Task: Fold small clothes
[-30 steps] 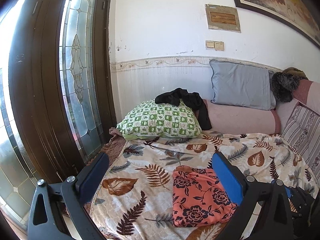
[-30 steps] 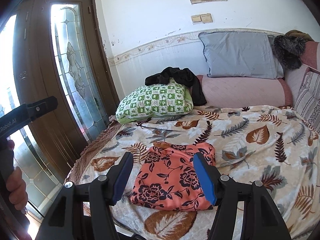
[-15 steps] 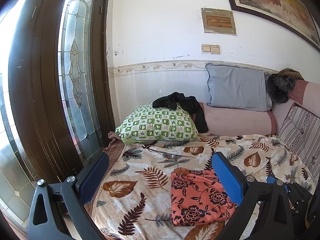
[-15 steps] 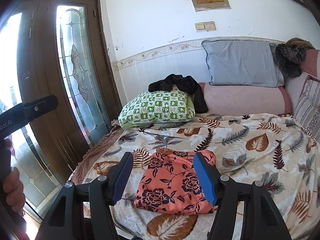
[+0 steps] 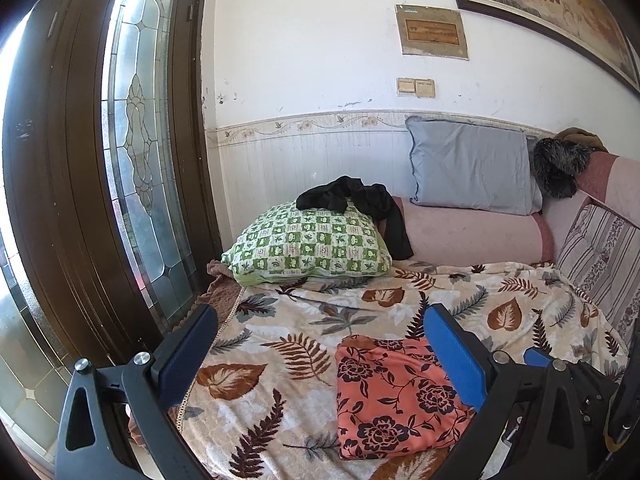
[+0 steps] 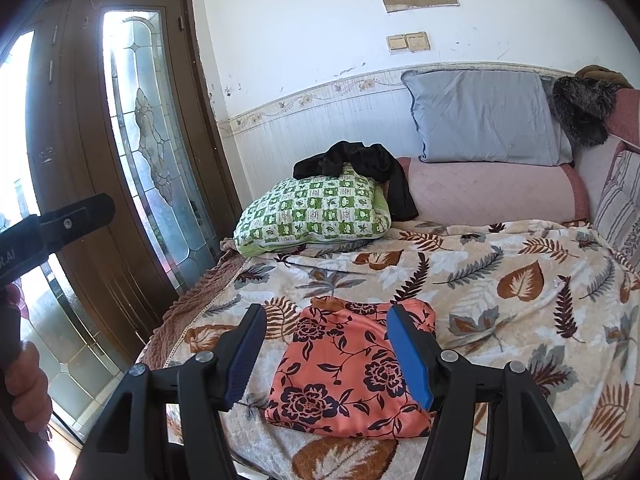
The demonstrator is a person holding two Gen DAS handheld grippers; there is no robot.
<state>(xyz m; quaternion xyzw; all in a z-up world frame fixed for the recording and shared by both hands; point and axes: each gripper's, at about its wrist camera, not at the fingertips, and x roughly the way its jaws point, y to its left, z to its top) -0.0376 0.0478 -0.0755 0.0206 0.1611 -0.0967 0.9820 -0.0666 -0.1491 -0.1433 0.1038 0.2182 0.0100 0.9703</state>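
A folded orange garment with dark flowers point(image 5: 390, 398) lies flat on the leaf-print blanket point(image 5: 304, 340) near the bed's front edge; it also shows in the right wrist view point(image 6: 352, 376). My left gripper point(image 5: 320, 354) is open and empty, held back from the bed, with the garment by its right finger. My right gripper point(image 6: 326, 350) is open and empty, held above and short of the garment. A crumpled black garment point(image 5: 356, 200) lies on the green checked pillow point(image 5: 312, 246), also in the right wrist view point(image 6: 356, 164).
A grey pillow point(image 5: 472, 166) rests on a pink bolster point(image 5: 472, 236) against the back wall. A dark wooden door with leaded glass point(image 5: 132, 160) stands close at the left. A striped cushion point(image 5: 600, 256) and a furry item point(image 5: 560, 166) are at the right.
Both grippers have drawn back from the bed and lifted a little, so the folded garment sits farther off. Both stay open and the garment has not moved.
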